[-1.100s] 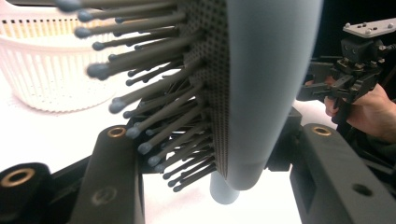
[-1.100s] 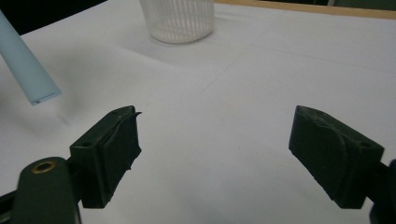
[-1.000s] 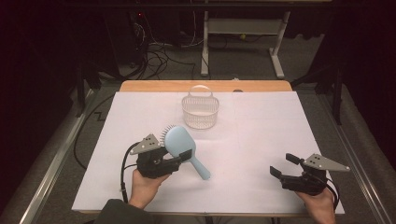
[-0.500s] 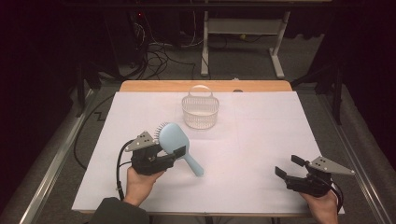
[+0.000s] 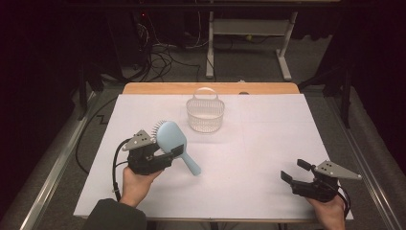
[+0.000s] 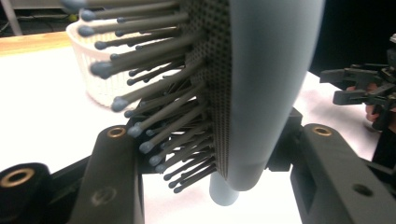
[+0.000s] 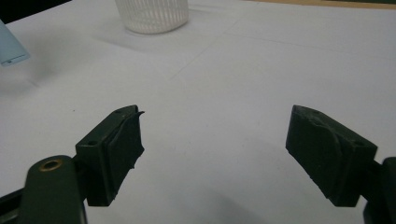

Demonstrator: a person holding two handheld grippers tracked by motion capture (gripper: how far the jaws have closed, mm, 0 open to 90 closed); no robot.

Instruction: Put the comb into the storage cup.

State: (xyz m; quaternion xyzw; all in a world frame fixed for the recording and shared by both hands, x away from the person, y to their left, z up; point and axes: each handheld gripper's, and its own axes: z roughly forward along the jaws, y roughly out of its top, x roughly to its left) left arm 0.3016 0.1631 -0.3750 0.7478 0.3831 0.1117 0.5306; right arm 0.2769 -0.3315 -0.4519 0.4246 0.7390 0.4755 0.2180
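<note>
The left gripper (image 5: 165, 154) is clamping a light blue hairbrush (image 5: 173, 142) near where the head is narrowing into the handle, and it is holding the brush clear of the white table (image 5: 268, 143), at about 8 o'clock from the white basket (image 5: 205, 114) and well apart from it. In the left gripper view the 2 black jaws are closing on the hairbrush (image 6: 261, 93) from either side, 1 among the bristles and 1 on the smooth back, with the head standing on edge and the handle pointing down toward the table.

The brush is looking like hard plastic, light and stiff (the smooth curved back is probably slippery, and the bristles will give under a jaw), so the neck is likely the safest place to be gripping it; a hold out on the handle end would let the head swing.

The left hand (image 5: 136, 184) is coming in from 6 o'clock with the gripper pointing toward 2 o'clock. The right gripper (image 5: 293, 171) is resting low near the table's 5 o'clock corner, jaws spread wide and holding nothing, pointing toward 10 o'clock; in the right gripper view the right gripper (image 7: 215, 154) is facing the basket (image 7: 152, 14) across bare tabletop
</note>
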